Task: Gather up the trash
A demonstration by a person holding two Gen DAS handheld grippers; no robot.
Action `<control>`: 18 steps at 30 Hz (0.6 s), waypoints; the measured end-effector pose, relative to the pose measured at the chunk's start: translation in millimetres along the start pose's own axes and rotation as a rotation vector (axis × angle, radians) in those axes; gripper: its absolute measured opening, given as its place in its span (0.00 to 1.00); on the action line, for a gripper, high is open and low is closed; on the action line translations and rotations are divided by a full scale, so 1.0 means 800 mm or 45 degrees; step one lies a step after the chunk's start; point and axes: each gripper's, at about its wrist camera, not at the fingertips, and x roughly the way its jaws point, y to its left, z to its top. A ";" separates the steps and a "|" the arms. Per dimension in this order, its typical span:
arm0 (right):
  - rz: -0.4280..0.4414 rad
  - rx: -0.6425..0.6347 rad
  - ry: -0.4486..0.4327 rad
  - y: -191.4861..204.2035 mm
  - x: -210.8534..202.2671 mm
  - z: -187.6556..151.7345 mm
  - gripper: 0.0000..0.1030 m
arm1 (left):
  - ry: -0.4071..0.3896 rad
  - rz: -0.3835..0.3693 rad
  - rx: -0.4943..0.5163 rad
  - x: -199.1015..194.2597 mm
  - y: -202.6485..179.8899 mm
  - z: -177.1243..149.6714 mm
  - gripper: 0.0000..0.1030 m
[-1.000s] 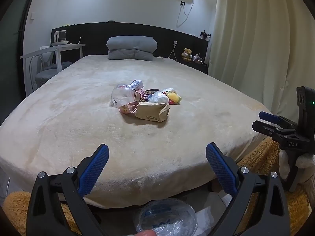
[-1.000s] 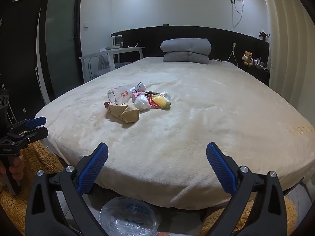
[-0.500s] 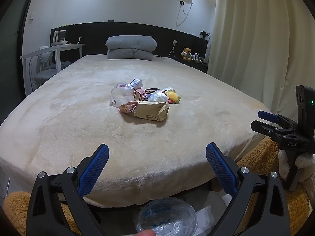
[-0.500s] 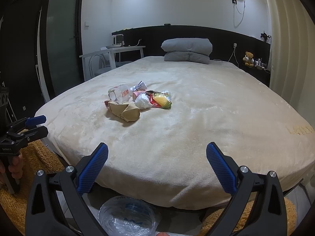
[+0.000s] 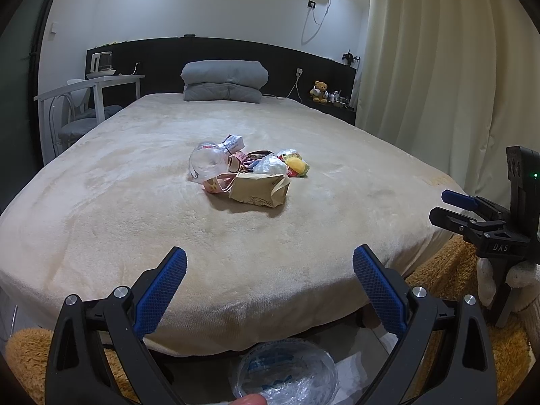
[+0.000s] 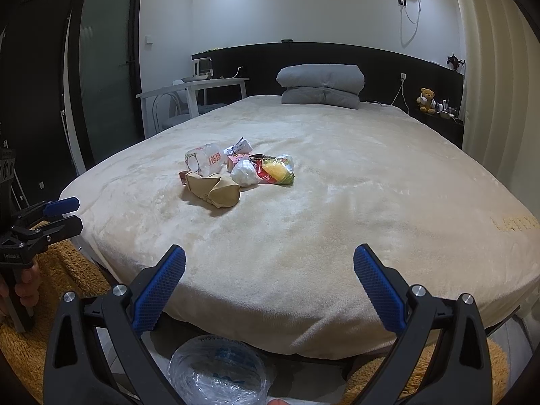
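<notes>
We judge this the approach step: left gripper [image 5: 270, 278] and right gripper [image 6: 269, 278] both spread, empty; next, reach the trash pile [image 5: 248, 177] at frame centre.

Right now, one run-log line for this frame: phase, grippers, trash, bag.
phase: approach | left gripper: open, empty | right gripper: open, empty | trash pile: mid-bed, untouched | plastic bag: below, near bed foot

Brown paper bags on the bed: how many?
1: the brown paper bag lies crumpled at the near edge of the trash pile, mid-bed. Another could be hidden underneath.
</notes>
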 end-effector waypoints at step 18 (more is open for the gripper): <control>0.003 -0.006 -0.002 0.002 0.000 -0.002 0.96 | 0.000 0.001 -0.004 -0.001 -0.002 0.000 0.94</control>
